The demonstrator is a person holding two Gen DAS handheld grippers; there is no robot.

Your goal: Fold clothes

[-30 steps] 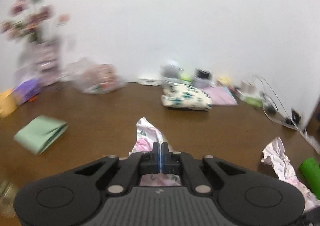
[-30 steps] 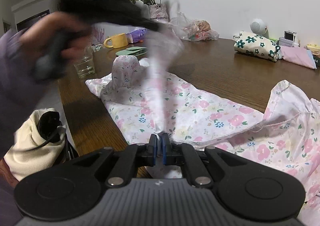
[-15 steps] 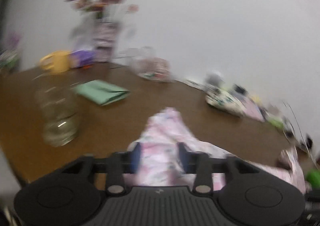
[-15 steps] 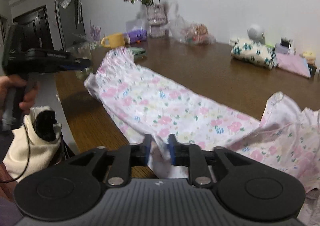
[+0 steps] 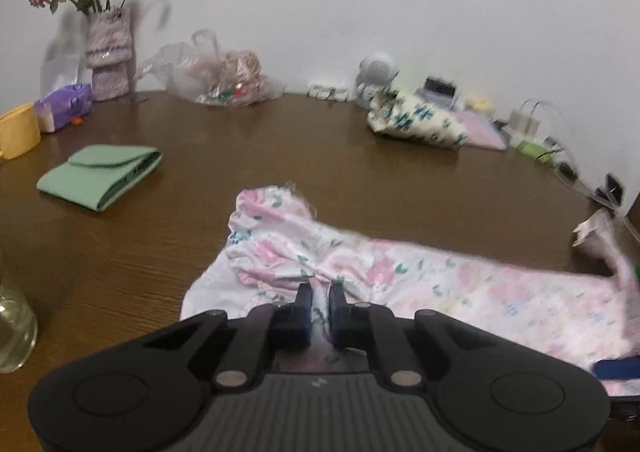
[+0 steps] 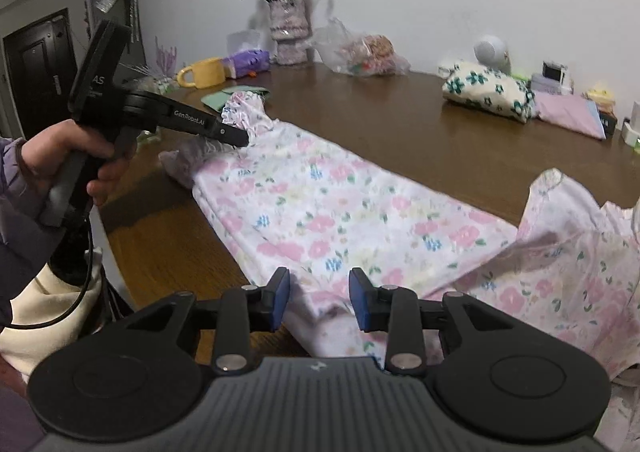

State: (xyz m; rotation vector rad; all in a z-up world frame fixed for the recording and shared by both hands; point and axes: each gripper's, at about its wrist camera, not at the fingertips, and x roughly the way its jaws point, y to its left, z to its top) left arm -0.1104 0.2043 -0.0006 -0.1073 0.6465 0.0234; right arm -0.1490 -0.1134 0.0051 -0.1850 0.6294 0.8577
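Garment (image 6: 320, 208) of white cloth printed with pink and blue flowers, spread on a brown table (image 6: 400, 124). Its long axis runs from the near table edge, by the left gripper (image 5: 319, 294), across to the right gripper (image 6: 319, 294), with a ruffled cuff (image 5: 272, 200) at the left end and a rumpled, raised mass of cloth (image 6: 560, 252) to the right. The left gripper is closing, its jaws nearly together on a gathered pleat of the cloth. The right gripper's jaws are opening, its blue pads (image 6: 283, 298) standing clear of the hem that lies between them, so this end appears let go. The coming fold probably turns on the left hand (image 6: 80, 156), which alone has the cloth and sits at the narrow cuff end. The fabric looks thin and limp, creased near both grippers.
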